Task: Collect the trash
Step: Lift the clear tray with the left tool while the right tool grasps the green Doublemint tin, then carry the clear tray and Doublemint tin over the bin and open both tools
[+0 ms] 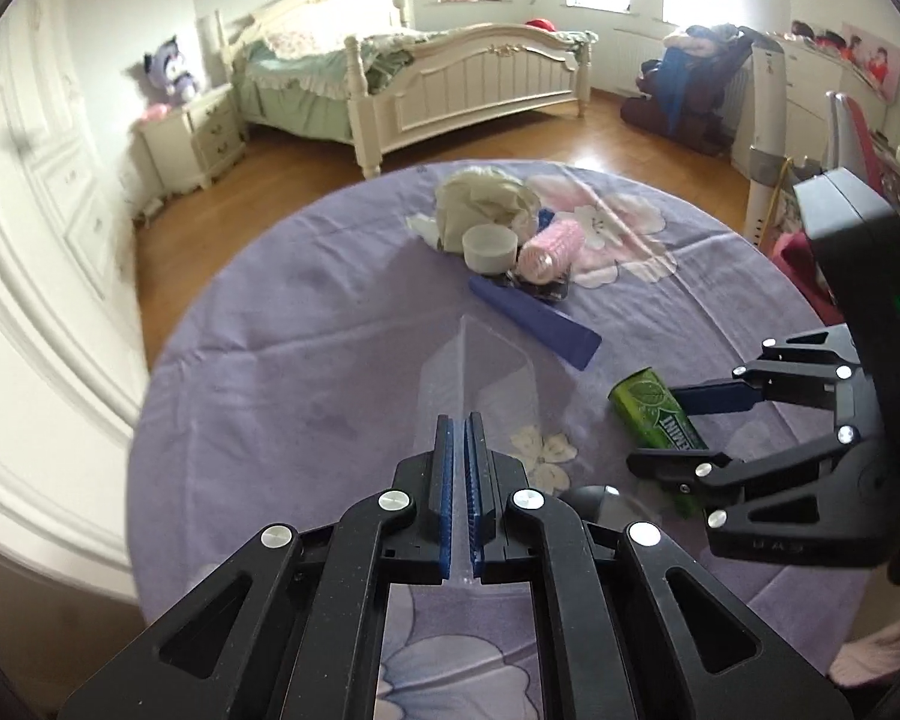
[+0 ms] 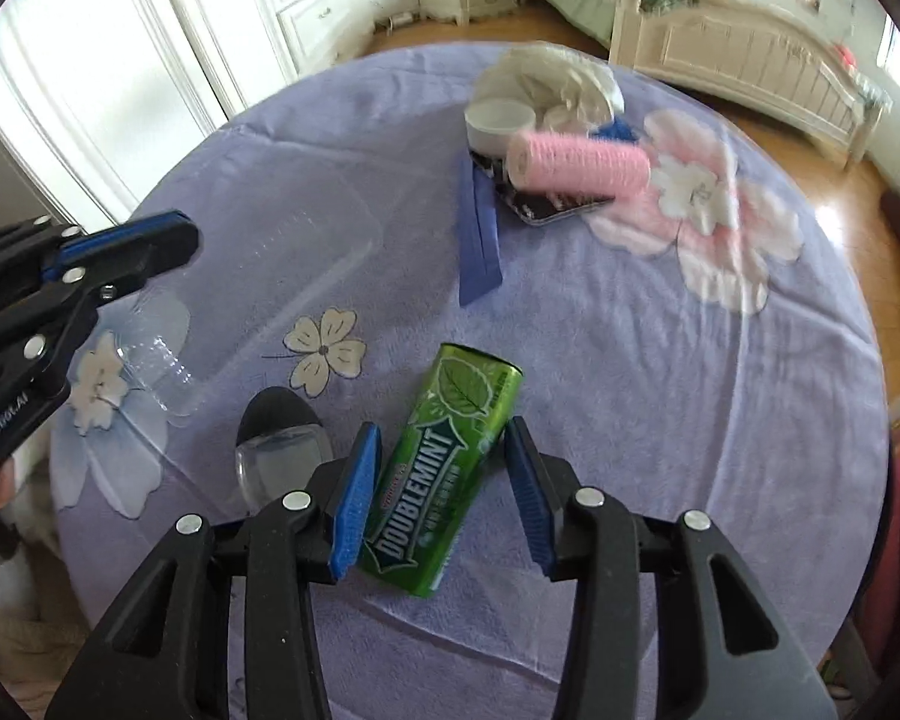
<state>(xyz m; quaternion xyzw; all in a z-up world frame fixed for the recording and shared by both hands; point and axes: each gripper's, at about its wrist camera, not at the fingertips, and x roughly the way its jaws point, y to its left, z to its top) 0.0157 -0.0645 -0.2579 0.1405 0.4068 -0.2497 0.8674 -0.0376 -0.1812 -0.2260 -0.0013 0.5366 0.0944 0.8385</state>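
Left wrist view: a round table under a lilac floral cloth (image 1: 258,360) fills the middle, with a cream bed (image 1: 450,78) on a wood floor behind. The left gripper (image 1: 459,450) sits low and centre, its blue pads nearly together, pinching the edge of a clear plastic tray (image 1: 480,360) that rests on the cloth. Beyond it, towards the far edge, lies a cluster: a crumpled white bag (image 1: 480,204), a white cup (image 1: 491,246), a pink roller (image 1: 549,252) and a blue strip (image 1: 534,318). To the right, the right gripper (image 1: 669,426) straddles a green gum can (image 1: 660,420).

Right wrist view: the left gripper (image 2: 168,240) reaches in from the left edge over the tray (image 2: 282,276). Near the bottom centre, the can (image 2: 444,474) lies on its side on the cloth between the right gripper's (image 2: 444,480) open fingers; the left pad looks to touch it, the right stands just clear.
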